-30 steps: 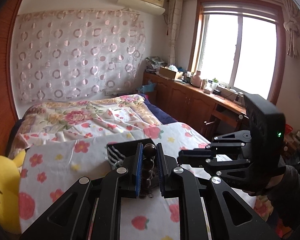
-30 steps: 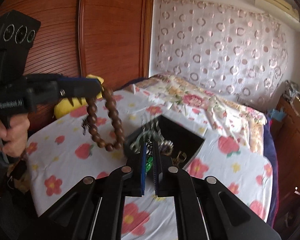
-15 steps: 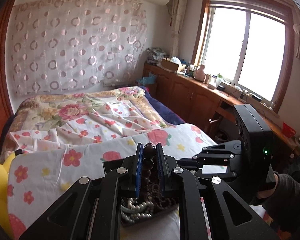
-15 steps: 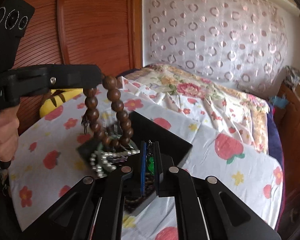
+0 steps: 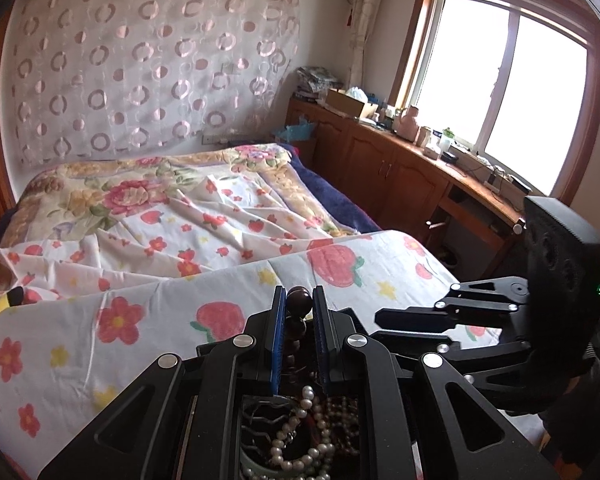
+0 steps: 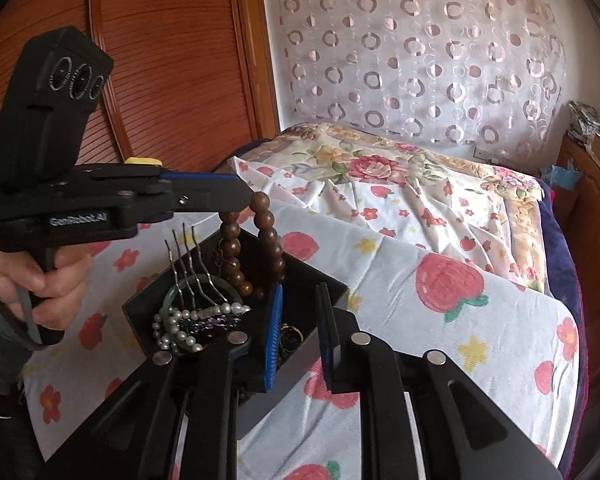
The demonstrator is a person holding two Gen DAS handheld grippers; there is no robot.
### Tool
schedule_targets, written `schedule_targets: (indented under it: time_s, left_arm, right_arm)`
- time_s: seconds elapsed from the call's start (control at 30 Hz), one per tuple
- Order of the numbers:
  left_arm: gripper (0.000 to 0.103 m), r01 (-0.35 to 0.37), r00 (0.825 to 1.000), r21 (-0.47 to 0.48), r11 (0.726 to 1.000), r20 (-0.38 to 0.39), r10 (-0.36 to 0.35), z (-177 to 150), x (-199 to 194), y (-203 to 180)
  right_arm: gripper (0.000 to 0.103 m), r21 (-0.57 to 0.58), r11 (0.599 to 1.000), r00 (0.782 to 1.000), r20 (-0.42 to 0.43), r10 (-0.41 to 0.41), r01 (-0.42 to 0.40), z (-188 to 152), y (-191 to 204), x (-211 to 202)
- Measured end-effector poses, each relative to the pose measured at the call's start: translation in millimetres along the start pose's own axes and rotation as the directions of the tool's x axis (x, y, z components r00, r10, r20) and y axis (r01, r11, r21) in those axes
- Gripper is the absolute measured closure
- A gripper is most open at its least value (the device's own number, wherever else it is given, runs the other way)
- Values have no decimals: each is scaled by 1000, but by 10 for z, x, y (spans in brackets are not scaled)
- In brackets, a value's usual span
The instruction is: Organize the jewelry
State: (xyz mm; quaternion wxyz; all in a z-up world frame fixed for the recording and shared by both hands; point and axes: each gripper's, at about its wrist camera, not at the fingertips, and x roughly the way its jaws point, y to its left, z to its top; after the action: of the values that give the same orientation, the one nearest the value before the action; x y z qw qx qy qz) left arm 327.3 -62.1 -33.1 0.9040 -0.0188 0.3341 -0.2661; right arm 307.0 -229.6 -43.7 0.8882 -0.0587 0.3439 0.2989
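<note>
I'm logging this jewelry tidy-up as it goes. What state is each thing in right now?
Left gripper: shut on the wooden bead bracelet.
Wooden bead bracelet: hanging, lower end in the black box.
Right gripper: jaws opening, nothing between them.
Black box: open, on the bed.
Pearl strand: heaped in the box.
Green bangle: lying in the box.

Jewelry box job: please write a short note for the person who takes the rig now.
Left gripper: shut on the wooden bead bracelet, which hangs over the black jewelry box on the bed.
Right gripper: jaws opening over the box, nothing between them.
In the box: pearl strand, green bangle, metal hairpins.
Left: lower the bracelet in, release it.
</note>
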Motion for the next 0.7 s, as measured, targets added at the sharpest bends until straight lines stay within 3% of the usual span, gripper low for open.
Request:
schedule_targets:
  time_s: [0.33, 0.53, 0.6, 0.7]
  left_arm:
    - [87, -52, 999, 12, 999, -3, 52, -81, 48, -42]
    - [58, -106, 994, 12, 994, 17, 105, -174, -99, -69]
    - [42, -139, 990, 13, 990, 33, 139, -231, -191, -96]
    - [27, -177, 983, 6, 984, 46, 177, -318, -332, -130]
  right_arm:
    - [84, 55, 998, 1000, 15, -19, 18, -99, -73, -67]
    - [83, 80, 996, 998, 33, -45, 42, -170, -36, -202]
    - [78, 85, 995, 997, 43, -58, 54, -203, 0, -265]
    - [66, 93, 993, 996, 57, -75, 70, -248, 57, -348]
